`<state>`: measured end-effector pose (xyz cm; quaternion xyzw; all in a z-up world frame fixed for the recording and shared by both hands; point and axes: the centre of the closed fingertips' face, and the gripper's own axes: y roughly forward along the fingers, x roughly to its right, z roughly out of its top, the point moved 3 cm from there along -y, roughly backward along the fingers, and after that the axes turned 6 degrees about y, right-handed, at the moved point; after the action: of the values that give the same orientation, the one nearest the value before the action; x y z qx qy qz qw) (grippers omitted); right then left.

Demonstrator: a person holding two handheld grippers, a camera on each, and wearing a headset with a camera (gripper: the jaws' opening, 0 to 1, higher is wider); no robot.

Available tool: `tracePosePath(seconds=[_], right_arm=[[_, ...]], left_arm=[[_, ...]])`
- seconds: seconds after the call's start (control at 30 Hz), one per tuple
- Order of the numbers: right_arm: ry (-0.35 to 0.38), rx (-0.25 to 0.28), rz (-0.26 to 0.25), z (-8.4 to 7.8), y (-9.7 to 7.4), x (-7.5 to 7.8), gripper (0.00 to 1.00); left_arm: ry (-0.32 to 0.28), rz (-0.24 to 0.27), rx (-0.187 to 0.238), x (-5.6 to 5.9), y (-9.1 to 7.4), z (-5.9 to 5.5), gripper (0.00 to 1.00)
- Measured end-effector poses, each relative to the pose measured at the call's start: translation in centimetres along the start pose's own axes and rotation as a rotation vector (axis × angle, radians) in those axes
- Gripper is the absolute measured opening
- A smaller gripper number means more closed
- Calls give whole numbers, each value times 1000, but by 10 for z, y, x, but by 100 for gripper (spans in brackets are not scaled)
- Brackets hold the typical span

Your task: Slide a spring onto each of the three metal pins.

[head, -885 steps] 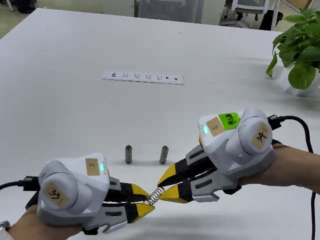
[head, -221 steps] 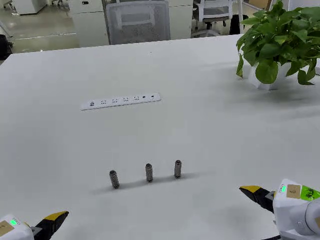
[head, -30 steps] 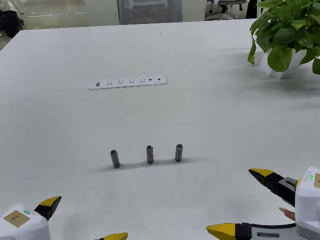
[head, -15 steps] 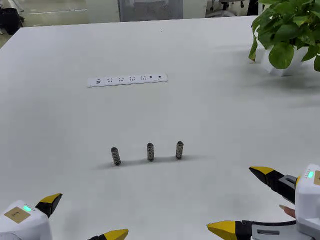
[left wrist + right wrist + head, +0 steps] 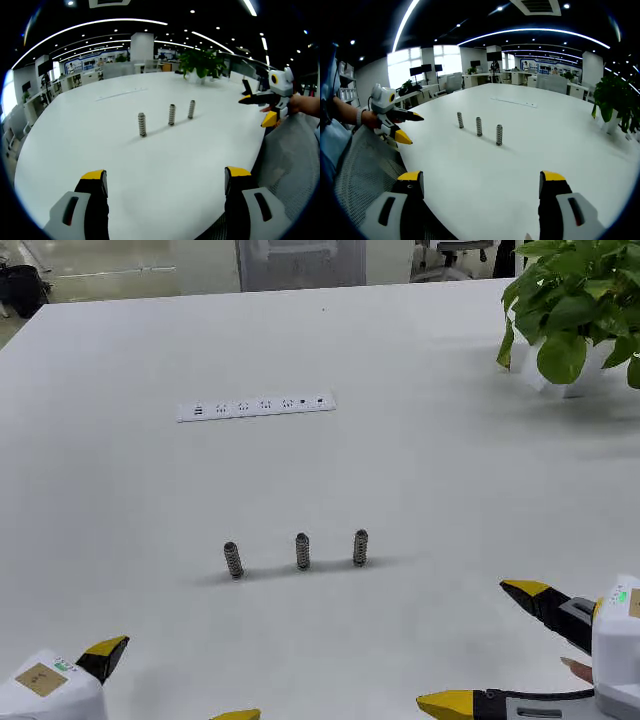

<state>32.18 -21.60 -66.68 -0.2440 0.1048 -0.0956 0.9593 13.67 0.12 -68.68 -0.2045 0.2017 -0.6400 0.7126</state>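
Left tool (image 5: 170,685) and right tool (image 5: 483,645) both hang over the near edge of the tabletop (image 5: 420,460), jaws spread wide and gripping nothing, each well apart from the work. That open, idle stance fits a job that looks finished, since neither tool has anything to carry. Ahead of them, in a short row near the middle of the tabletop, stand three upright coils: the left spring (image 5: 233,560), the middle spring (image 5: 302,551) and the right spring (image 5: 360,548). Each appears to sit over one of the metal pins, which are hidden inside the coils. That would explain why slender springs stand straight on their own. They stand apart from one another, so jaws could reach one without knocking its neighbour. With all three sleeved, I judge the task complete. Farther off lie a white power strip (image 5: 257,406) and a potted plant (image 5: 575,300), both well away from the row.
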Motion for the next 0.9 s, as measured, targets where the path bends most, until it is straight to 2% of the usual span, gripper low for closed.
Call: tracePosePath(seconds=[0.7,0.9], right_arm=[[-1,-7,4,-1,1,-2,97],[-4,-13,9,-1,1,-5,97]], left_arm=[[3,-7,-10,7,-2,3,99],[2,-12,-13,6,-1,1,99]])
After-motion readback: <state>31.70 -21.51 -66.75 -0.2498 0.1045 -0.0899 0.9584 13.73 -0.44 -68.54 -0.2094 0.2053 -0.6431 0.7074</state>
